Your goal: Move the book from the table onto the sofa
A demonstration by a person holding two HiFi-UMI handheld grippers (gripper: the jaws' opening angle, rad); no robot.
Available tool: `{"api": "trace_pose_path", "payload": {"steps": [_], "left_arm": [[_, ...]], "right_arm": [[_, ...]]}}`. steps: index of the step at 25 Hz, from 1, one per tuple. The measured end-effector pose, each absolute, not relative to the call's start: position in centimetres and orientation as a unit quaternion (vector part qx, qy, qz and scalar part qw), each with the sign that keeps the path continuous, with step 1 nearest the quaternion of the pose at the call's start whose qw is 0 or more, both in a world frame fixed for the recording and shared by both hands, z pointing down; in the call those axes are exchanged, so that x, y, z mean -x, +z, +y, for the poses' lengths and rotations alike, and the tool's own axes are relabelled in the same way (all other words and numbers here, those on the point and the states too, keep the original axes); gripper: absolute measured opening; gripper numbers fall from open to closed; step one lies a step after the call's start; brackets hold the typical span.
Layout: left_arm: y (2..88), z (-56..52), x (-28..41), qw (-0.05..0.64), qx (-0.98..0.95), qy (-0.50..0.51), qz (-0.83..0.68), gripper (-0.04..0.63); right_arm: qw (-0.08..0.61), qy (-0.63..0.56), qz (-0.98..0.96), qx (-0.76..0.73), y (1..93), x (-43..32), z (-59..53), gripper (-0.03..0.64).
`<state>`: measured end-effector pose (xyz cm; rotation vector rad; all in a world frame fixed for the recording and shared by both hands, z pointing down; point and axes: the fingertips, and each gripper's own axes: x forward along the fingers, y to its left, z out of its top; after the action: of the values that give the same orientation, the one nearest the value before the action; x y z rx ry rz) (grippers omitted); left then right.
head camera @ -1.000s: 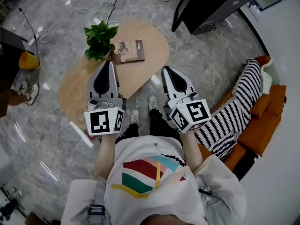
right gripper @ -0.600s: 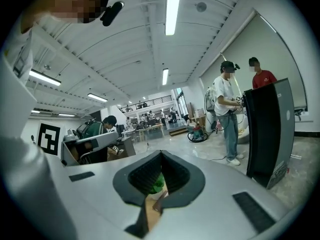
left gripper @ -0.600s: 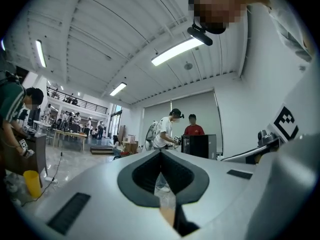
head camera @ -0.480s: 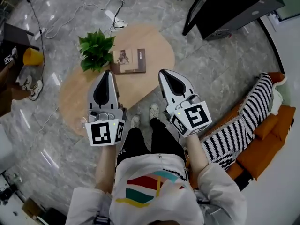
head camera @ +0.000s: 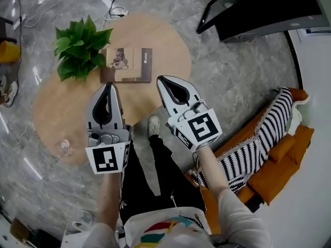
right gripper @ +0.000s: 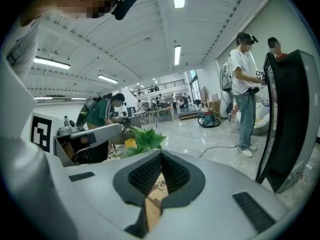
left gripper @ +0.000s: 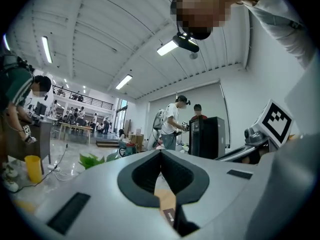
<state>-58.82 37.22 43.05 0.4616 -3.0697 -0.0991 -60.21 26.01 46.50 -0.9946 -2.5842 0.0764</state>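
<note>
Wooden table [head camera: 168, 48] | book [head camera: 126, 64] lying beside plant [head camera: 77, 48] | we are holding left gripper [head camera: 108, 85] and right gripper [head camera: 160, 78] clenched, empty, over near edge

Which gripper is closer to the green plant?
Left. The left gripper is just beside the potted plant; the right gripper is farther off, past the far corner of the book.

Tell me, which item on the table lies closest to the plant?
The book, right beside the plant; the clear glass stands far off at the table edge.
</note>
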Motion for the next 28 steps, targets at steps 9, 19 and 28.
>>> {"api": "trace_pose_path", "payload": {"steps": [9,19,28], "left_arm": [[51.7,40.5,58.4,0.051,-0.119,-0.055,-0.990,0.006],[56.8,42.2,57.5,0.090,-0.109,-0.073,-0.987,0.006],[58.6,41.3,57.9,0.107,-0.119,-0.077,-0.984,0.006]], "right_arm": [[0.230,0.008,-0.894,0.384,57.3,62.9,32.2,0.012],[0.331,-0.049,-0.856,0.394,68.5,65.6,35.1,0.012],[0.386,-0.092,-0.832,0.388,73.8,65.8,36.0,0.012]]}}
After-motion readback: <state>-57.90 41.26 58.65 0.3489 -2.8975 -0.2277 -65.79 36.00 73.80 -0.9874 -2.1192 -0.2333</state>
